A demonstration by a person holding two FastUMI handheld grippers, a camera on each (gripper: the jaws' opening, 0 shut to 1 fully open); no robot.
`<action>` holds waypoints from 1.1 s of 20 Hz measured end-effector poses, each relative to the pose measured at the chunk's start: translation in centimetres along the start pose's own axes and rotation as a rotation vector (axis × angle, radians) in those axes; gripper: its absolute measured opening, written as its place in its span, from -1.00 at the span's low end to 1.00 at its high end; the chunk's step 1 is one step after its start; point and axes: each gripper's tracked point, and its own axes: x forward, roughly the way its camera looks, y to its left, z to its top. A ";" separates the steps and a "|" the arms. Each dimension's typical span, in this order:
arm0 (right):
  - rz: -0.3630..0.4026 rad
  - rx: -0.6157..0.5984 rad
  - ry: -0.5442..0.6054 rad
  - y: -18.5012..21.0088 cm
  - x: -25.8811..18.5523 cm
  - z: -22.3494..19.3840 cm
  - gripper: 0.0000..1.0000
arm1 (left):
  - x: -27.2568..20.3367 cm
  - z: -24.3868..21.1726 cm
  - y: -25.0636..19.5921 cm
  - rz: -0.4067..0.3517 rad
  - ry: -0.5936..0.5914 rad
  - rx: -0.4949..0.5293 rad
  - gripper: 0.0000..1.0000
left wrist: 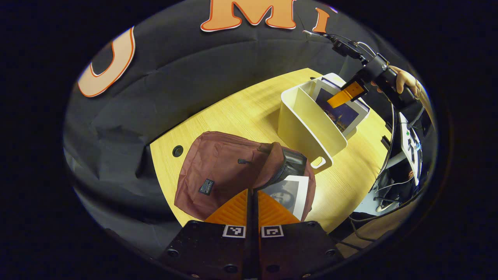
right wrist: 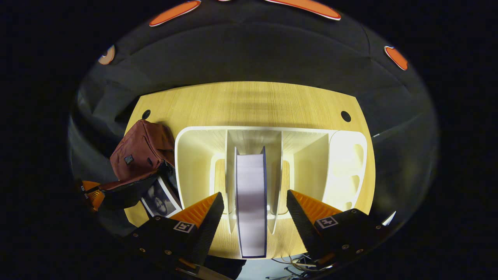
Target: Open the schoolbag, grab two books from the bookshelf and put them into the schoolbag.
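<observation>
A wooden tabletop carries a maroon schoolbag and a white bookshelf with upright dividers. In the left gripper view, the schoolbag lies at about six o'clock, mouth open, with one book already sticking out of it. The left gripper hovers just above the bag, its fingers pressed together on nothing that can be seen.

In the right gripper view, the right gripper hangs over the bookshelf with its fingers spread wide apart. Between them, at six o'clock, a second book stands upright in the middle compartment, page edges facing up. The fingers straddle it but do not touch it. The schoolbag sits off at nine o'clock in this view.

The step in hand looks like fetching the second book; the first seems already packed. Next, the right gripper would likely need to come down, close on the book's two covers, lift it straight up clear of the dividers, then carry it towards the bag's open mouth.
</observation>
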 end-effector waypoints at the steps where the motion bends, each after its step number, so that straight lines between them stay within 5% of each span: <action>1: 0.003 0.011 0.009 0.1 0.2 -0.1 0.79 | 0.0 0.1 0.0 0.000 0.000 0.001 -0.99; 6: 0.004 0.022 0.033 0.0 1.2 -1.2 0.46 | -0.1 0.1 -0.1 0.001 0.002 0.005 -0.99; 8: 0.004 0.033 0.039 0.3 1.3 -1.4 -0.19 | -0.1 0.0 -0.2 0.001 0.001 0.005 -0.99; 10: -0.005 0.026 0.037 0.1 1.1 -1.5 -0.43 | -0.1 -0.1 -0.2 0.000 0.001 0.001 -0.99; 13: 0.008 0.038 0.026 0.7 0.1 -1.3 -0.06 | 0.0 -0.2 -0.2 -0.005 0.001 -0.006 -0.99; 14: 0.022 0.050 0.018 1.0 -0.4 -1.2 -0.27 | 0.0 -0.3 -0.2 -0.006 0.003 -0.009 -0.99; 22: -0.001 0.035 -0.103 0.6 -8.8 1.1 -0.27 | 0.2 -0.4 -0.1 -0.014 0.003 -0.008 -0.99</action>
